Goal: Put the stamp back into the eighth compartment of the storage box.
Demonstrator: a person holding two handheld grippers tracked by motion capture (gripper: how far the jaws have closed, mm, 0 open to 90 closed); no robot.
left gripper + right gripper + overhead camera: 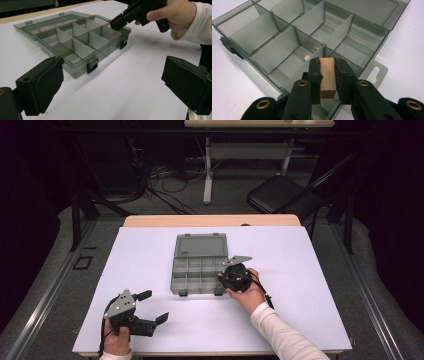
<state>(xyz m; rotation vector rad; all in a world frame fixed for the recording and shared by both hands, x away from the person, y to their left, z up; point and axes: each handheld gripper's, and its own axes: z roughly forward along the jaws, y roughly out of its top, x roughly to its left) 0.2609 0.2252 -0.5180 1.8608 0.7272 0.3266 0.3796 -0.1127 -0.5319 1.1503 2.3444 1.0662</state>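
A grey see-through compartment box [174,279] lies open mid-table, its lid [201,245] folded back flat. My right gripper [223,276] hangs over the box's near right corner, shut on a small wooden block [328,77] that stands between its pads. In the right gripper view the block sits just above a near compartment of the box [352,25]. From the left gripper view, the right gripper [117,23] tilts down into that corner of the box [75,71]. My left gripper [154,306] rests near the table's front left, jaws open and bare [112,87].
The white table sheet [300,285] has free room on all sides of the box. A wooden table edge [210,220] runs along the back. Beyond it stand a black chair [280,195], another table's leg [207,170] and floor cables [165,180].
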